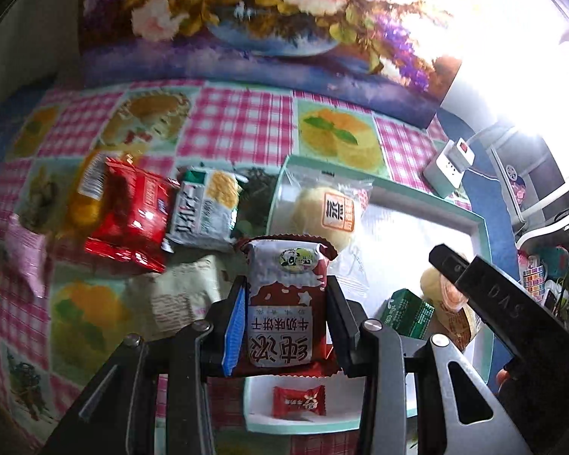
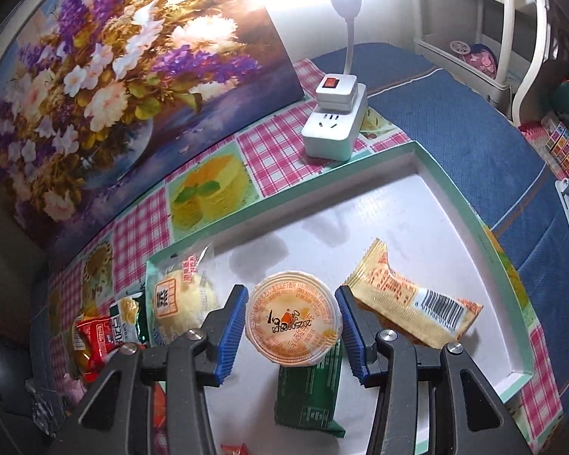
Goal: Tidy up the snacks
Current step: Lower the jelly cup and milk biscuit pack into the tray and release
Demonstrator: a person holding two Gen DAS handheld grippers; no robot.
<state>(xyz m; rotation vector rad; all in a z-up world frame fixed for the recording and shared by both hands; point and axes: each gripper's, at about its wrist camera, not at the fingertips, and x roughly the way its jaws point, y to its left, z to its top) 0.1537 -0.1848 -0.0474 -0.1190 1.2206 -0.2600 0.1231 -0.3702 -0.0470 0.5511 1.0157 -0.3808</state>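
My left gripper (image 1: 284, 303) is shut on a red-and-grey milk biscuit packet (image 1: 286, 303), held above the near edge of the white tray (image 1: 478, 227). My right gripper (image 2: 290, 311) is shut on a round orange jelly cup (image 2: 294, 318), held over the tray (image 2: 417, 197). In the tray lie a steamed-cake bag (image 2: 182, 299), a green packet (image 2: 309, 390), a yellow wafer bar (image 2: 417, 295) and a small red candy (image 1: 299, 402). Left of the tray, on the cloth, lie a red packet (image 1: 132, 212), a grey cracker packet (image 1: 205, 208) and an orange packet (image 1: 87, 193).
A checked tablecloth (image 1: 239, 121) covers the table. A flower painting (image 2: 95, 76) leans at the back. A white power strip with a plug-in lamp (image 2: 335, 121) stands behind the tray. A blue cloth (image 2: 474, 132) lies to the right. A pink packet (image 1: 26, 258) lies at far left.
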